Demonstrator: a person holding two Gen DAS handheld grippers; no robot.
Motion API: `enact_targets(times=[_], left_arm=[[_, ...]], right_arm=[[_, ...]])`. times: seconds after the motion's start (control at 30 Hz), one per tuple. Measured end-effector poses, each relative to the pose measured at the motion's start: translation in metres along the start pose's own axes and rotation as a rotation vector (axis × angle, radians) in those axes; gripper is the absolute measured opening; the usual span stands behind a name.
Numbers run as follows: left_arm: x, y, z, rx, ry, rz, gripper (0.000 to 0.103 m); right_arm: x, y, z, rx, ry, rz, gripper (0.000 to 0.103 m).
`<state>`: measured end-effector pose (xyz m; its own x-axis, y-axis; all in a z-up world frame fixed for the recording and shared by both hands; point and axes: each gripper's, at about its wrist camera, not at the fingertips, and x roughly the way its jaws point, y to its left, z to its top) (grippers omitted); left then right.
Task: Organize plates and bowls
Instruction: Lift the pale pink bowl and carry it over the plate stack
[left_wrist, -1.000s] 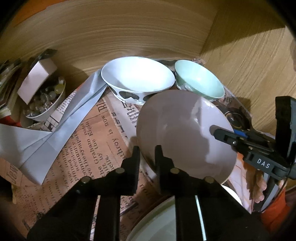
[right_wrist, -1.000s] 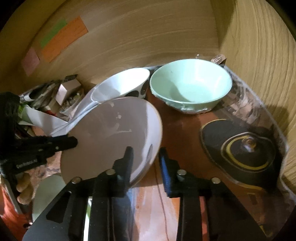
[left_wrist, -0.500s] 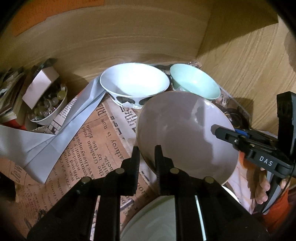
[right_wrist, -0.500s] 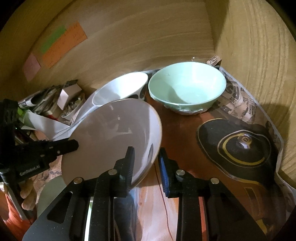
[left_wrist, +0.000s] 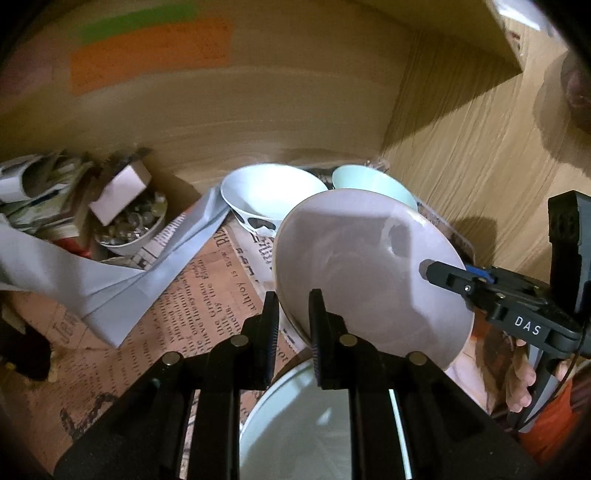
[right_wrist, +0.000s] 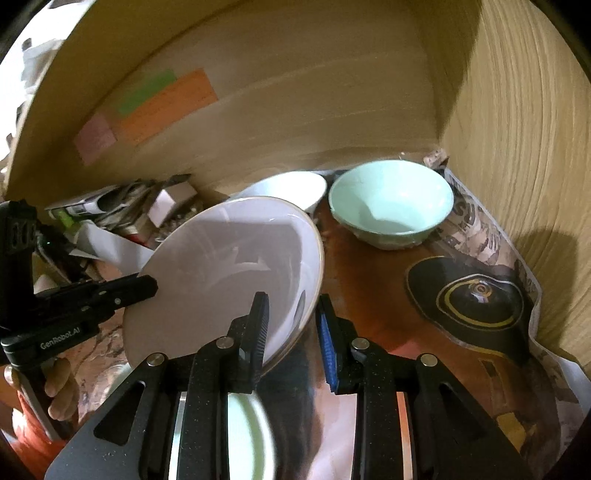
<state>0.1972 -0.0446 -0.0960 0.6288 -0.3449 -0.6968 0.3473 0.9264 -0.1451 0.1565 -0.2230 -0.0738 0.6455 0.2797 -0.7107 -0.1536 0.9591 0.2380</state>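
Left gripper (left_wrist: 293, 317) and right gripper (right_wrist: 291, 325) both nearly closed, each pinching opposite rim of pale plate (left_wrist: 369, 280): two-sided grip likely to keep it steady.

Plate at frame centre, held clear above newspaper (left_wrist: 192, 302) and plate below (left_wrist: 295, 424).

Round, no long axis; tilted, face toward cameras, far rim higher, toward white bowl (left_wrist: 269, 192) and green bowl (right_wrist: 391, 203).
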Motion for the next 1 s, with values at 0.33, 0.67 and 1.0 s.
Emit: enact_targets(times=[0.33, 0.67, 1.0], left_arm=[[-0.049, 0.012, -0.022, -0.034, -0.080, 0.021, 0.015], [-0.095, 0.024, -0.055, -0.080, -0.138, 0.064, 0.015], [-0.135, 0.047, -0.095, -0.142, -0.187, 0.121, 0.015]], right_arm=[[-0.022, 0.033, -0.006, -0.051, -0.039, 0.036, 0.024], [-0.034, 0.067, -0.018, -0.107, -0.053, 0.089, 0.024], [-0.032, 0.106, -0.034, -0.167, -0.030, 0.147, 0.024]])
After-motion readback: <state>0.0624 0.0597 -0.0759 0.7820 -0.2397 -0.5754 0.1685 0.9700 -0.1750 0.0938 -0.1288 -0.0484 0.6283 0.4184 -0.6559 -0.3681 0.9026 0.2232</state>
